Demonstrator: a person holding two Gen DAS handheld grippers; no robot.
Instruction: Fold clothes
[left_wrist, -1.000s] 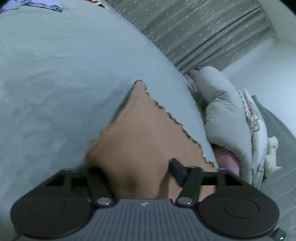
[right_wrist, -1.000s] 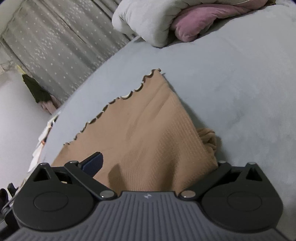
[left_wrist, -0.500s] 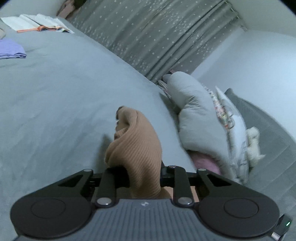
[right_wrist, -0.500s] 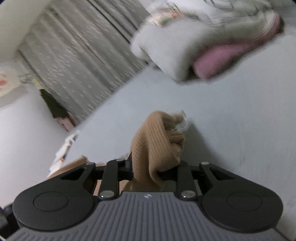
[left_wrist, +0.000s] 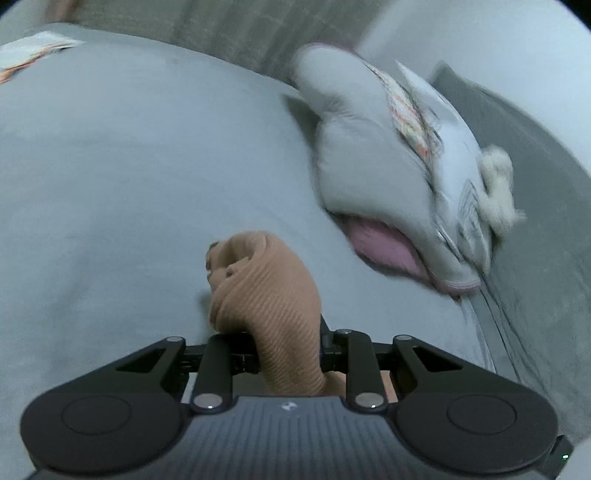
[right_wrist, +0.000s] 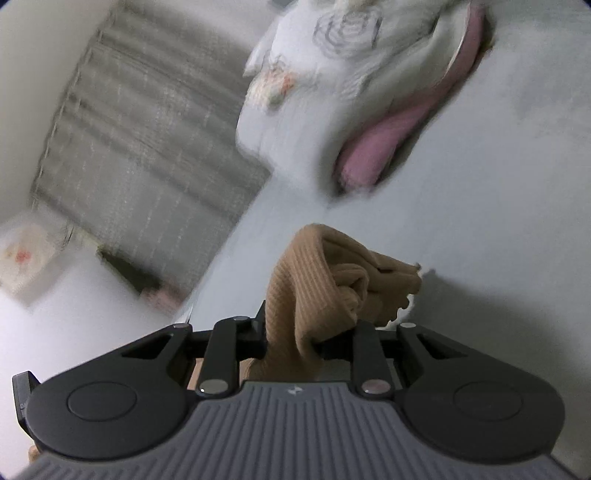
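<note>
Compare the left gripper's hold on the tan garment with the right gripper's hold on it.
The left gripper pinches a smooth, rounded bunch of the tan ribbed garment, with little of its edge showing. The right gripper pinches a looser, crumpled bunch, and the scalloped hem hangs out to one side. The bed fills most of the left view; curtains fill much of the right. Both are shut on the same fabric.

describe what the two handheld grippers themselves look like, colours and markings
Both the left gripper and the right gripper look alike: matte black linkage bars with silver pivot pins, two round black discs at the sides, and a grey ribbed centre housing bearing a small pale logo. No sleeves or cables show.
</note>
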